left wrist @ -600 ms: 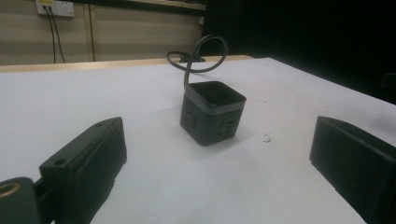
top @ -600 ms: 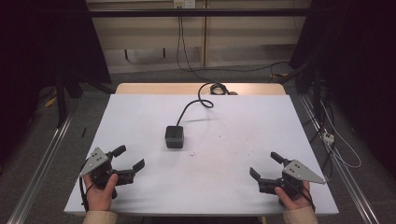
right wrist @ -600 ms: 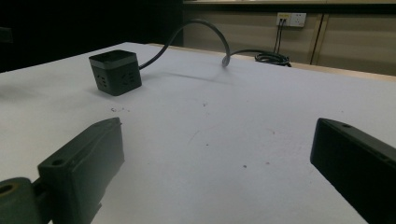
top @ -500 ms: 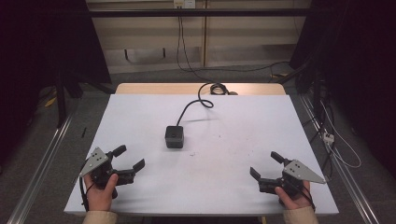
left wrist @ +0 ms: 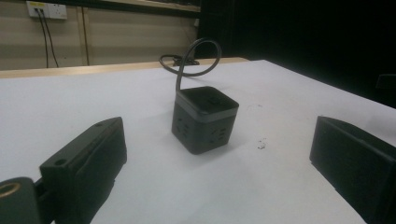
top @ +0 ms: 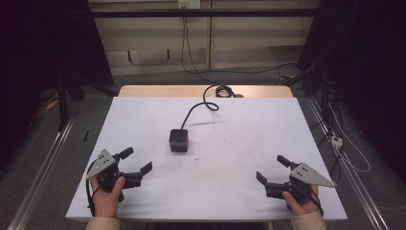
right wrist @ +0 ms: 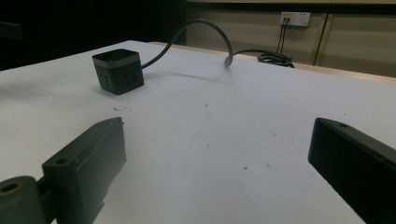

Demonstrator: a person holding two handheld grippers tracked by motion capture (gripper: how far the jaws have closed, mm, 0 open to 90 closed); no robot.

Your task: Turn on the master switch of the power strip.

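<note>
where socket cube (top: 178, 140) sits mid-table, no readable writing; both tongs agape.

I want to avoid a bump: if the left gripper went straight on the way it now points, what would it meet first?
Probably the black cube power strip: it sits between the open jaws of the left gripper, a little left of centre, with bare white table before it. Depth is hard to judge.

Left gripper (top: 135, 161) and right gripper (top: 272, 168) each held in a hand at the near corners, both low, fingers (top: 146, 167) spread wide apart, empty, angled inward toward the middle
</note>
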